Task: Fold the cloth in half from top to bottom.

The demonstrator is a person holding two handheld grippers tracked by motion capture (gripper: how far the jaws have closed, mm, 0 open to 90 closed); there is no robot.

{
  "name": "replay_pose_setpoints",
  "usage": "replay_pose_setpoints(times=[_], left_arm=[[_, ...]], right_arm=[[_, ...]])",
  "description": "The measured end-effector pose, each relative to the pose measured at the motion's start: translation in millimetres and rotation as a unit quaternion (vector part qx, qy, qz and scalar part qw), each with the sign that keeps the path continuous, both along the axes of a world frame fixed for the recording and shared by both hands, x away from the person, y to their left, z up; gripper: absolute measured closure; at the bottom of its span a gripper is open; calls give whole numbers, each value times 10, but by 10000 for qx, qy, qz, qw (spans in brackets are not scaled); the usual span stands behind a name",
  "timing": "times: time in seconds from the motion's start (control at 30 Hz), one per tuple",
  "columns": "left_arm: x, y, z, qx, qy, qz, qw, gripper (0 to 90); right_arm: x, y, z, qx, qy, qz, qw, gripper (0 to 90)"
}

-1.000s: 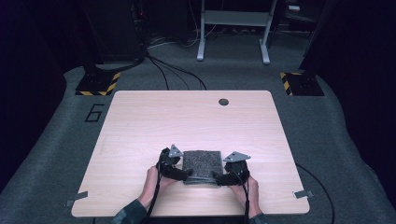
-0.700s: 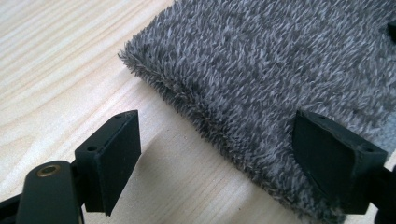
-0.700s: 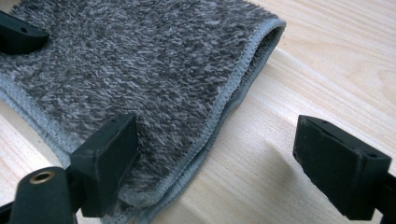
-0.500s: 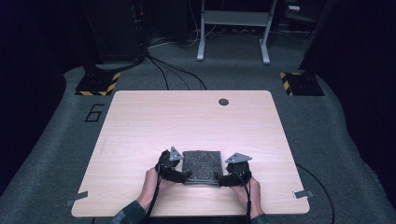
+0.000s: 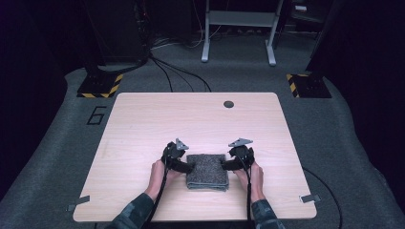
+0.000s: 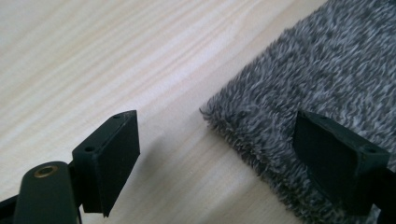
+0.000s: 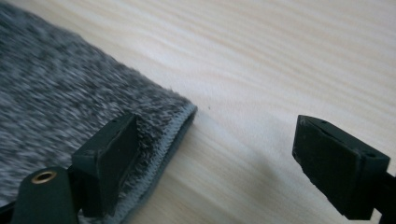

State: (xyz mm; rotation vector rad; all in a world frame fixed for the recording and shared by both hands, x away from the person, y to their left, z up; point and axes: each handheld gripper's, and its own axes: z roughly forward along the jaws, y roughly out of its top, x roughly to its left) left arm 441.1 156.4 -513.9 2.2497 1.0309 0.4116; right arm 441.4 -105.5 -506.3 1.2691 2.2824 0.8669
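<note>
Both forearms reach forward, left tool (image 5: 184, 166) and right tool (image 5: 228, 164) with jaws spread wide.

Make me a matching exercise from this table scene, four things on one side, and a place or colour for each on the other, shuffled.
Things:
1. towel
2. left gripper
3. right gripper
4. round cap

Descriptions:
A. dark, set into the table's far edge
B. grey and fuzzy, folded, lying between the two hands
C. open at the towel's right edge
D. open at the towel's left edge

Pairs: 1-B, 2-D, 3-C, 4-A
</note>
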Motion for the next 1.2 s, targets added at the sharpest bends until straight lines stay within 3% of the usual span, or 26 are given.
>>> replay_pose_setpoints(times=[0.1,0.3,0.37,0.43,0.5,0.57,0.73,0.8,0.83,0.87,0.93,0.97,1.03,1.13,1.2], left_arm=[[-1,9,11,-12,-36,0,10000,152],[29,47,201,-245,-238,56,9994,150],[90,18,171,-160,-183,64,9997,155],[137,-26,74,-5,-52,108,9999,155],[169,-19,17,-43,80,126,9999,152],[162,20,54,-130,50,147,9998,146],[-91,37,249,-386,-119,-52,9992,125],[-240,17,250,-336,-145,-218,9991,125],[-280,8,223,-292,-131,-262,9991,127],[-335,-16,159,-119,-55,-340,9993,127],[-386,-57,38,175,-40,-378,9991,133],[-390,-48,7,87,-27,-362,9993,131],[-412,-8,59,19,-98,-302,9995,129],[-517,46,163,-230,-191,-321,9990,126],[-582,28,131,-113,-154,-485,9986,134]], right_arm=[[18,-25,-77,56,106,-13,9999,139],[-68,-6,92,198,-130,63,9997,143],[-66,58,86,149,-157,137,9997,144],[-19,123,5,-10,-17,121,9999,143],[29,135,-76,-10,151,112,9998,134],[7,115,-54,45,65,71,9999,140],[-224,87,164,252,-120,321,9991,139],[-380,112,213,305,-104,470,9984,139],[-444,126,205,289,-95,533,9981,140],[-486,141,186,245,-83,584,9980,141],[-547,212,64,-58,-86,628,9980,140],[-545,228,3,-155,-23,662,9977,139],[-554,233,-67,-103,54,578,9983,133],[-642,176,9,81,-103,541,9984,128],[-726,156,34,183,-121,609,9979,128]])
